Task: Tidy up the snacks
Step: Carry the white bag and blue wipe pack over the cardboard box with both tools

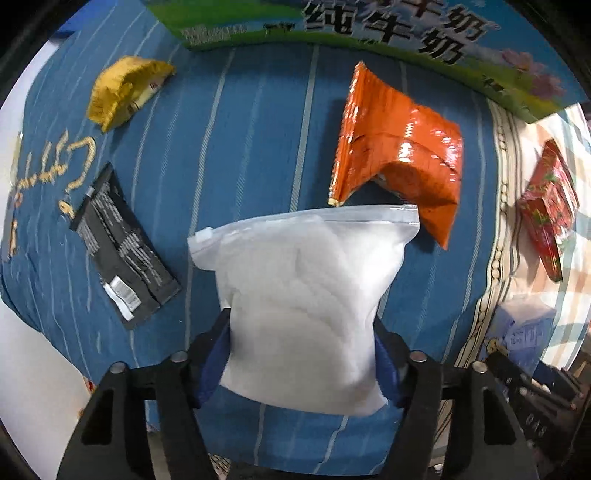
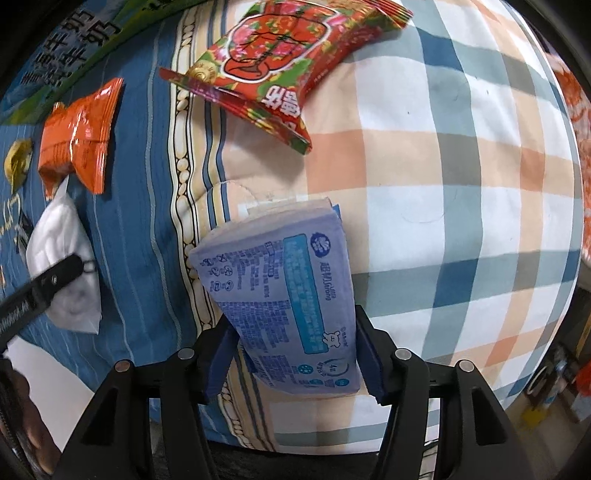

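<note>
I hold the white bag (image 1: 303,314) tight in my left gripper (image 1: 301,354), and my right gripper (image 2: 291,354) squeezes the tissue pack (image 2: 280,295). I think both go next to the milk box (image 1: 369,26) at the top of the frame.

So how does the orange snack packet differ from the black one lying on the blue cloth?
The orange packet is glossy and bent into a tent shape, part lifted off the cloth; the black packet is matt and lies flat. The orange one shows no readable print here; the black one shows small white text and a barcode label. Neither is in a gripper; both rest on the blue striped cloth.
</note>
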{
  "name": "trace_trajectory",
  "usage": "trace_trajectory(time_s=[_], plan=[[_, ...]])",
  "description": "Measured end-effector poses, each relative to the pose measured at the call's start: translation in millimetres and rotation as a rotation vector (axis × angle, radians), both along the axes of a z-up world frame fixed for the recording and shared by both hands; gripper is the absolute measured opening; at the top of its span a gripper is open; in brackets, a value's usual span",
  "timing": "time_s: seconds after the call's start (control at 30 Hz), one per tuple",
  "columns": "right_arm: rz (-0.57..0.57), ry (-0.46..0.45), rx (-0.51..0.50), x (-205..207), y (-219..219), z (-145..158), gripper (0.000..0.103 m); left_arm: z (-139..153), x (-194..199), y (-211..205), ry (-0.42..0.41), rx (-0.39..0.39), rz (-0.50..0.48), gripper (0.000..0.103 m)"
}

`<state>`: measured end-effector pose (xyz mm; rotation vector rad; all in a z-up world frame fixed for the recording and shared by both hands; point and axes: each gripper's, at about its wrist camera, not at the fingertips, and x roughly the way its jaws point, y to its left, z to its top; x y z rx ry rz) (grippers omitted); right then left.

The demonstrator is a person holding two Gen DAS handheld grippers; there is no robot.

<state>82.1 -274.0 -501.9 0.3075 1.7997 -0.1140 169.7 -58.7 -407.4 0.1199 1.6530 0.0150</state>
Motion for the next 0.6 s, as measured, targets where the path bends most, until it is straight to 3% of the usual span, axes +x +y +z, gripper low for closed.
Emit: trace_trajectory(time_s=[0.07, 0.17, 0.43, 0.6], plan=[[-0.026, 0.002, 0.005, -2, 0, 8, 0.048, 10, -4, -1, -0.027, 0.004, -0.025, 0.061], [-0.041, -0.003, -0.001, -3, 2, 7, 0.041, 28, -14, -3, -0.059, -0.009, -0.06, 0.061], [-0.046, -0.075, 0.055, -14, 18, 21, 0.039, 120, -31, -1, -0.233, -0.069, -0.175, 0.061], [-0.067, -0.166, 0.107, -19, 17, 47, 0.038, 177, 2, -14, -0.31, -0.132, -0.194, 0.061]])
